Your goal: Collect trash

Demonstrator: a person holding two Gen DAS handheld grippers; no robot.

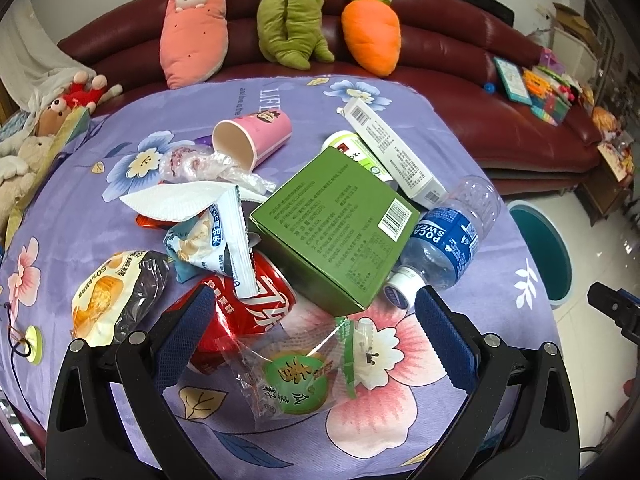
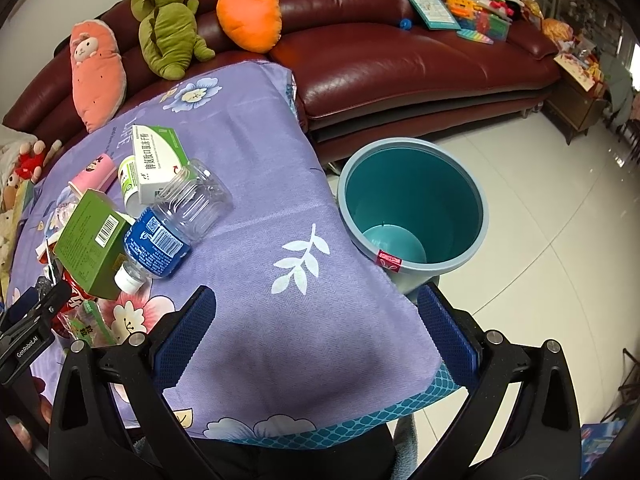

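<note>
Jaws of both grippers gape, released, over the desk's litter.
The crinkly clear green-label snack wrapper [image 1: 298, 376], lower centre, looks light and slippery; pinch its bunched edge.

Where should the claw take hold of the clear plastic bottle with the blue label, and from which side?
Probably at the labelled middle of the clear plastic bottle with the blue label, claw fingers across its width, coming from above. It lies on its side; its white cap sits against the green cardboard box, so the neck looks crowded.

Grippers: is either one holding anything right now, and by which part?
Nothing is held. The left gripper is open above the red can and green wrapper; the right gripper is open over the tablecloth.
</note>
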